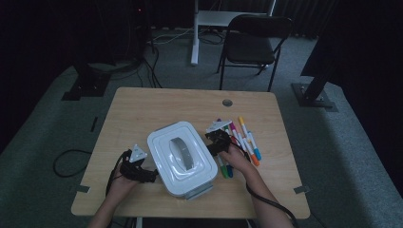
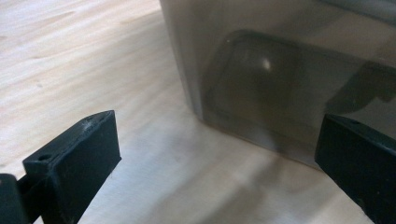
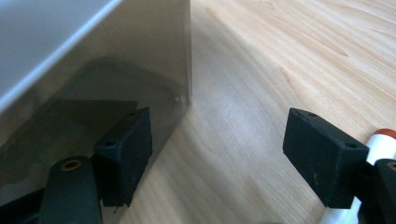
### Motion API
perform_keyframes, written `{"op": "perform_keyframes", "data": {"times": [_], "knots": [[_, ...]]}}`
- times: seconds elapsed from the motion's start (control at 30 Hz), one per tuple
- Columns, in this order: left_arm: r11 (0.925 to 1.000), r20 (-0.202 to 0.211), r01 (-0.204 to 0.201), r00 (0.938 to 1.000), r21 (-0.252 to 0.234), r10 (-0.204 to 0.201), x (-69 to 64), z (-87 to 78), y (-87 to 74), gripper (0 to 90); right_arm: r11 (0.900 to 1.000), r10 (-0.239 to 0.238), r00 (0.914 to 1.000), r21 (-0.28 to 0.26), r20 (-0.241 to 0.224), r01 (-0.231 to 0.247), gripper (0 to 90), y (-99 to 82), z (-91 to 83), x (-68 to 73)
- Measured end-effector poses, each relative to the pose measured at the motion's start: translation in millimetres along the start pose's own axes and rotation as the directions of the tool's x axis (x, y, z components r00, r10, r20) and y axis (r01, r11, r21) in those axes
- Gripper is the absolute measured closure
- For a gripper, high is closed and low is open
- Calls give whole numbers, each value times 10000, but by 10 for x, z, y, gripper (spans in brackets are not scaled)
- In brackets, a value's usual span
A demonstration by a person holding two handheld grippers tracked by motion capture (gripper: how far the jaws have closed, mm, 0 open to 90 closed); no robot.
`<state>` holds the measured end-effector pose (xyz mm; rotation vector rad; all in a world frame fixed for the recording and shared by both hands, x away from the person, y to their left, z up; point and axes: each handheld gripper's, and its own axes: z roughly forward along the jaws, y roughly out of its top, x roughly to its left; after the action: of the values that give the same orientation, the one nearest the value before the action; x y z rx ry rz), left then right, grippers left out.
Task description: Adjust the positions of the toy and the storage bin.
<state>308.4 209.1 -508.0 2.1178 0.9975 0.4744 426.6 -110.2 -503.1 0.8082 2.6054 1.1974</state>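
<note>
The lidded storage box (image 1: 180,159) sits mid-table between both grippers. The left gripper (image 2: 219,154) and right gripper (image 3: 217,154) are spread wide, gripping nothing. An uneven squeeze risks skewing the box into the markers (image 1: 242,142) just beside it.

You will find nothing to read here: no text, label, brand, number or sign can be made out on the white box (image 1: 181,159), on the markers (image 1: 242,137) to its right, or on the wooden table (image 1: 142,109). The pictures are too dim and small for any print.
</note>
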Motion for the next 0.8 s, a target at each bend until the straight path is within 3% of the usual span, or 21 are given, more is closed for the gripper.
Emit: {"op": "perform_keyframes", "data": {"times": [0.13, 0.43, 0.63, 0.7, 0.8], "knots": [[9999, 302, -108, 9995, -63, 110, -126, -20, -2, 5, 9983, -551, 9981, 169, -277, 556, 237, -36, -76, -19], [9992, 946, -391, 9948, 49, 385, -363, -19, 9, 4, 9993, -366, 9963, -6, -781, 366, 238, -125, -156, -80], [9999, 1158, -84, 9932, -147, 100, -416, -44, -38, 5, 9982, -592, 9941, -66, -905, 589, 229, -130, -130, -141], [9998, 1214, -43, 9926, -172, 64, -421, -50, -41, 5, 9981, -615, 9946, -44, -832, 614, 208, -126, -130, -153], [9999, 1326, 4, 9912, -131, 13, -422, -69, -53, 5, 9965, -778, 9968, -321, -165, 773, 185, -87, -187, -187]]}}
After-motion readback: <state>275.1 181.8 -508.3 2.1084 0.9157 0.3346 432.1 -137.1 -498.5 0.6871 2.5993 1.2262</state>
